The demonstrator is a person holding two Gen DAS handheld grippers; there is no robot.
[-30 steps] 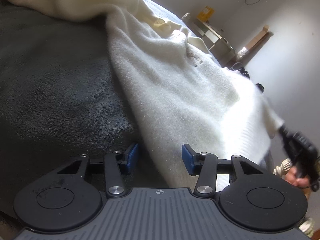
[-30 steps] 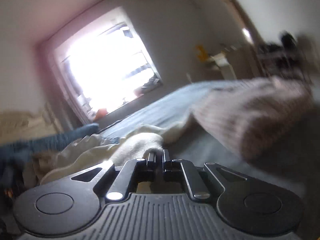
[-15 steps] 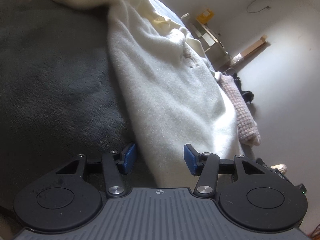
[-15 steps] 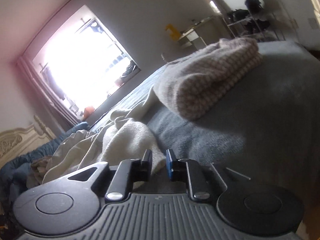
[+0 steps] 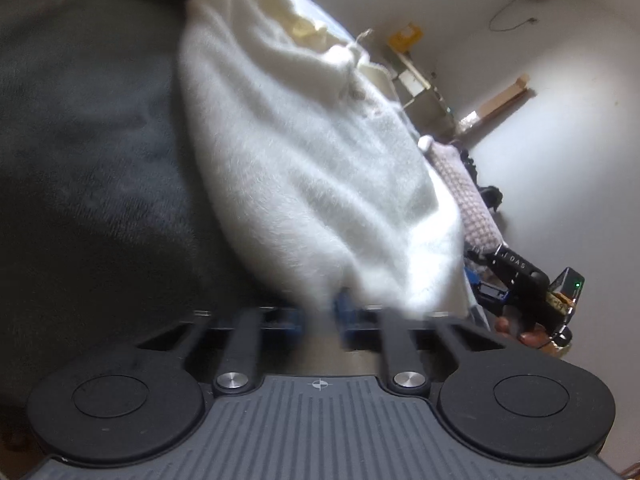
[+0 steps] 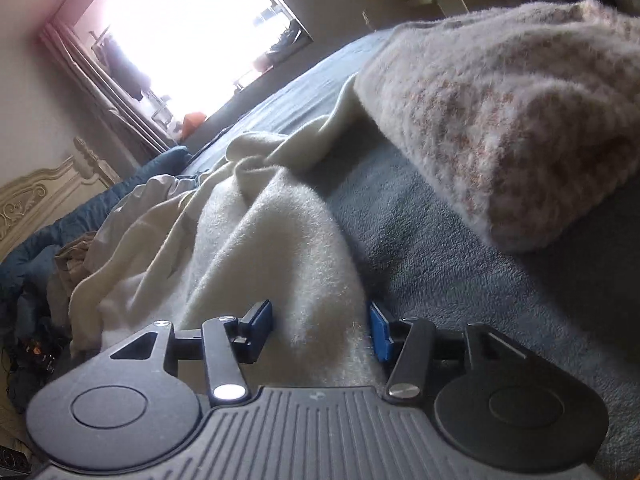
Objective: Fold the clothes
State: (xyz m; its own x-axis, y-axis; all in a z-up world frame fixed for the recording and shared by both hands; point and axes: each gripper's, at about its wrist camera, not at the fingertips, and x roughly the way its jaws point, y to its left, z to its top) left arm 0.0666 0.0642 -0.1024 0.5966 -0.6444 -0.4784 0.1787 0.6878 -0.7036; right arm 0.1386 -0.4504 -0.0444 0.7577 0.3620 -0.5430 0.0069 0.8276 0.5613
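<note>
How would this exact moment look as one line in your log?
task: fold clothes | left gripper: shut on cream sweater | right gripper: open, straddling sweater edge | pink knit: folded

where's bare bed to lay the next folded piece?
Left wrist view: bare dark grey blanket left of the white fleece garment. Right wrist view: a grey strip between that garment and the folded pink knit, widening toward the camera. Crowded: clothes pile by the headboard.

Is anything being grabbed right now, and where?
The left gripper pinches the white sweater at its near edge. The right gripper is open, its fingers on either side of the cloth.
</note>
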